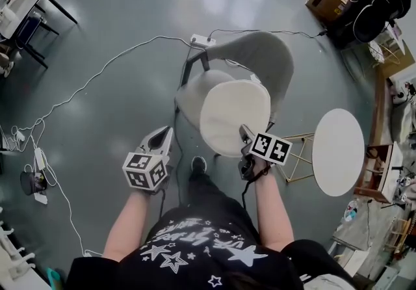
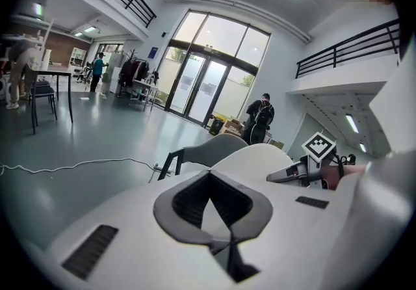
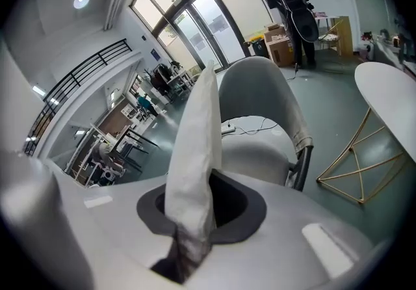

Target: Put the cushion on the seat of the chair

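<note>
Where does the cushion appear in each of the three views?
Head view: cushion at centre, overlapping the chair.
Left gripper view: cushion right of centre, beyond the jaws.
Right gripper view: cushion at centre, edge-on, between the jaws.
Shared landmark: the grey chair.

One cushion, one chair, one round table, two grippers.

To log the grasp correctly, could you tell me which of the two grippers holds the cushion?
The right gripper: its jaws are clamped on the edge of the round white cushion, whereas the left gripper holds nothing.
</note>
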Motion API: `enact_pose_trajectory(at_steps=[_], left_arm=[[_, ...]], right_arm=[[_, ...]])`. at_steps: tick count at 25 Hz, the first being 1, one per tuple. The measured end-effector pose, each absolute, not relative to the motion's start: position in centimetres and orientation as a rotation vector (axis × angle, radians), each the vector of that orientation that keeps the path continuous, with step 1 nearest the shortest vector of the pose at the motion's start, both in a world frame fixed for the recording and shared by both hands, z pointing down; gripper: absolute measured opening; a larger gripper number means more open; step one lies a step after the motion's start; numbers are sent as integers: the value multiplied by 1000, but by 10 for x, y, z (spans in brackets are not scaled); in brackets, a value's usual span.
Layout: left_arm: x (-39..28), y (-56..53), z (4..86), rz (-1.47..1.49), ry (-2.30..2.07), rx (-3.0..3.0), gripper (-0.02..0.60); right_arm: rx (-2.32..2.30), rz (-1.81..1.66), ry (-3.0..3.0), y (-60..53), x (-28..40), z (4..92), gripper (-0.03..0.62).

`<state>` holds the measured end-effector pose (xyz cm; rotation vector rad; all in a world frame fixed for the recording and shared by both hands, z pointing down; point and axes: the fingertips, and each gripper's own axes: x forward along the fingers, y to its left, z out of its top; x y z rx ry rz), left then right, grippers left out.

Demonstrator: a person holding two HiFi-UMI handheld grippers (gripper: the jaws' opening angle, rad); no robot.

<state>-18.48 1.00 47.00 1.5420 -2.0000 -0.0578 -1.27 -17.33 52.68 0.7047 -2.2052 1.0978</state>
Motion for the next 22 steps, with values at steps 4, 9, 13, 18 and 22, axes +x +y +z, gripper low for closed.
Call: enact_pose_trajectory(at_steps=[4,9,13,18,22], left_arm=[[-210,-23,471,-40,-1970,1579,8],[-235,-65,464,-18,-1976,1597,8],[-247,-86,457,12,-1971,1619,6],[-255,-97,457,54,-1952,1632,8],[-263,-110,462,93,-1905,1680,8]], right_arm=[[735,1119,-2194,-202,-41,532,57],[734,1144,-2203,-237,-64,533,57],[749,1181,-2202,-253,-74,536,57],[756,1212,-2192,-258,-76,540,57],[807,1249,-2185,-260,-72,540,57]])
